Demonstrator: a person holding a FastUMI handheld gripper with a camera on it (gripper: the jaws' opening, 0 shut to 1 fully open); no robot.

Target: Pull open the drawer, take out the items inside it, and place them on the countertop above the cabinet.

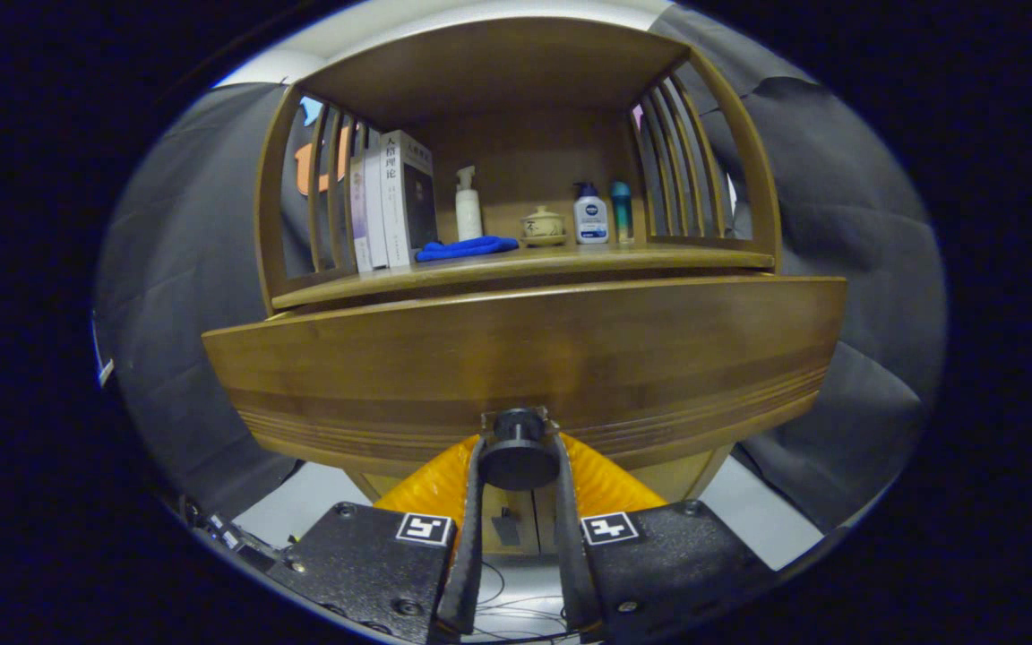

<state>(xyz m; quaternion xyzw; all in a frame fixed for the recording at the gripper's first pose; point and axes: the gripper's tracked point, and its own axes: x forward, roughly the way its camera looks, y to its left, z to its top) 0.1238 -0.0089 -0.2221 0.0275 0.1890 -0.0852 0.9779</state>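
Note:
A wooden cabinet fills the view ahead. Its wide drawer front (525,358) bulges toward me, standing out from the cabinet body. A dark round knob (518,448) sits low at the middle of that front. My gripper (518,452) is shut on the knob, one finger pressing each side of it. The drawer's inside is hidden behind its front panel. Above the drawer runs the countertop (659,258), a wooden ledge under a slatted shelf hood.
On the countertop stand three books (391,202), a white pump bottle (468,206), a blue cloth (467,248), a small lidded ceramic pot (543,226), a white and blue bottle (590,217) and a teal bottle (622,210). Slatted sides enclose both ends.

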